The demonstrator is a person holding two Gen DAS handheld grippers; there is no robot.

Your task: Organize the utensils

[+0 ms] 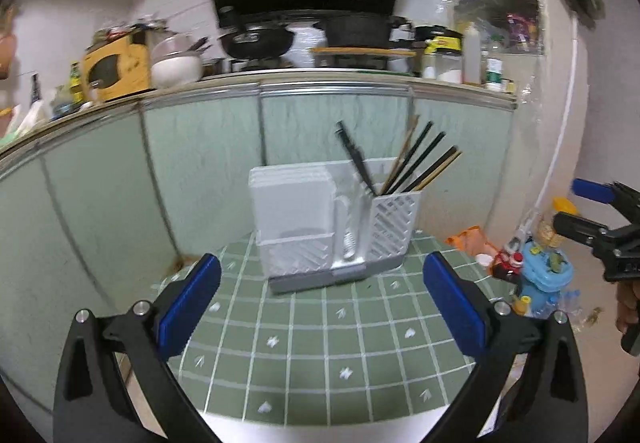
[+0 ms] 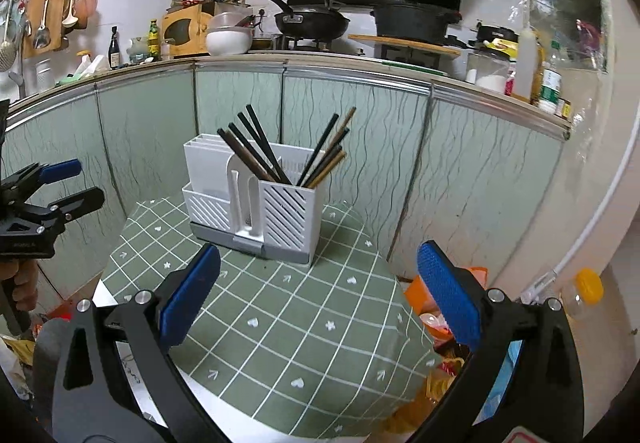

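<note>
A white slotted utensil holder on a grey base stands at the far side of a small table with a green checked cloth. Several dark and wooden chopsticks lean in its right-hand compartment. In the left wrist view a dark-handled utensil stands in the middle slot. My left gripper is open over the near side of the table, nothing between its fingers. My right gripper is open too, short of the holder. Each gripper shows at the edge of the other's view.
Green cabinet fronts rise right behind the table under a counter with a wok, pots and bottles. Toys and bags lie on the floor to the right of the table. An orange bag sits below its right edge.
</note>
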